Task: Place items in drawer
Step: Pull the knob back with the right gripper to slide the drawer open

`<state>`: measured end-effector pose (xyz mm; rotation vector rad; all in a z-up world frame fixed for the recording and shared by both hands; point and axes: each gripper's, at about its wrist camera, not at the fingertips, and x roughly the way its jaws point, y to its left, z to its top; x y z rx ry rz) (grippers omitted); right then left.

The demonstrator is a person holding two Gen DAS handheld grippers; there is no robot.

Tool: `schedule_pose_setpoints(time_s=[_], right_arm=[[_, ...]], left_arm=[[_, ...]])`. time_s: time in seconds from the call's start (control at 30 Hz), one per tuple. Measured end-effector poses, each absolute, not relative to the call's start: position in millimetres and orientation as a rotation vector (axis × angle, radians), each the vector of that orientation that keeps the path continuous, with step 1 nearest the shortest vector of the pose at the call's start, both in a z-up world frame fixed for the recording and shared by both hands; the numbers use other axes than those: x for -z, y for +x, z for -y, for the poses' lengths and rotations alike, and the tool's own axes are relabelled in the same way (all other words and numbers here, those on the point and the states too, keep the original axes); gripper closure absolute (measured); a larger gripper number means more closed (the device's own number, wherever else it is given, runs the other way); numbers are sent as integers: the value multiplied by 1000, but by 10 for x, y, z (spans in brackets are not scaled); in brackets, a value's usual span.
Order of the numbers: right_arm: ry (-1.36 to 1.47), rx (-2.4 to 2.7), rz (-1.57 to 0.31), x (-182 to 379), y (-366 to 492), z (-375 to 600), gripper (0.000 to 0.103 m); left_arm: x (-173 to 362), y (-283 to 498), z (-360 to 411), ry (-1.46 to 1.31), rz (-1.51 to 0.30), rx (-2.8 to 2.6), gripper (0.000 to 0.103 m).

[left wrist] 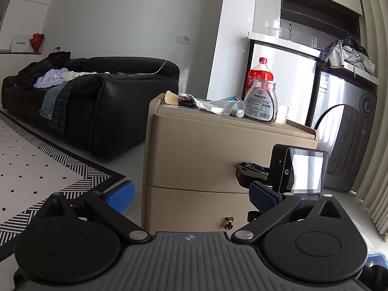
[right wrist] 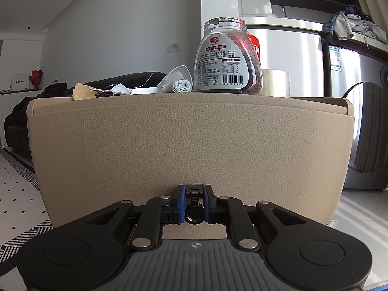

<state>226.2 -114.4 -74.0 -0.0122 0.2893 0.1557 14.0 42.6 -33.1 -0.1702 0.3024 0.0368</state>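
Note:
A beige leather nightstand (left wrist: 206, 145) has two drawers. My right gripper (right wrist: 194, 202) is shut on the dark metal handle (right wrist: 194, 195) of the upper drawer (right wrist: 189, 140); it also shows in the left wrist view as the right gripper (left wrist: 249, 173), at that drawer's front. On top stand a labelled jar (right wrist: 228, 58), a red bottle (left wrist: 260, 72), a tape roll (right wrist: 276, 82), a clear plastic bag (right wrist: 177, 82) and a pale wafer-like piece (right wrist: 82, 92). My left gripper (left wrist: 191, 196) hangs open in front of the lower drawer (left wrist: 194, 208), holding nothing.
A small key handle (left wrist: 229, 222) sits on the lower drawer. A black sofa (left wrist: 109, 111) with clothes stands to the left, and a patterned rug (left wrist: 36, 160) covers the floor. A washing machine (left wrist: 349, 140) and a curtain (left wrist: 378, 121) are to the right.

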Motion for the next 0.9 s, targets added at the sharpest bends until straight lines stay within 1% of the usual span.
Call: schedule_pose_setpoints(time_s=[0.53, 0.9], right_arm=[[8, -176, -292, 711, 2061, 1229, 87], [11, -186, -307, 673, 1868, 1281, 87]], left_arm=[[326, 137, -423, -167, -307, -56, 0], [214, 62, -461, -156, -273, -70, 0]])
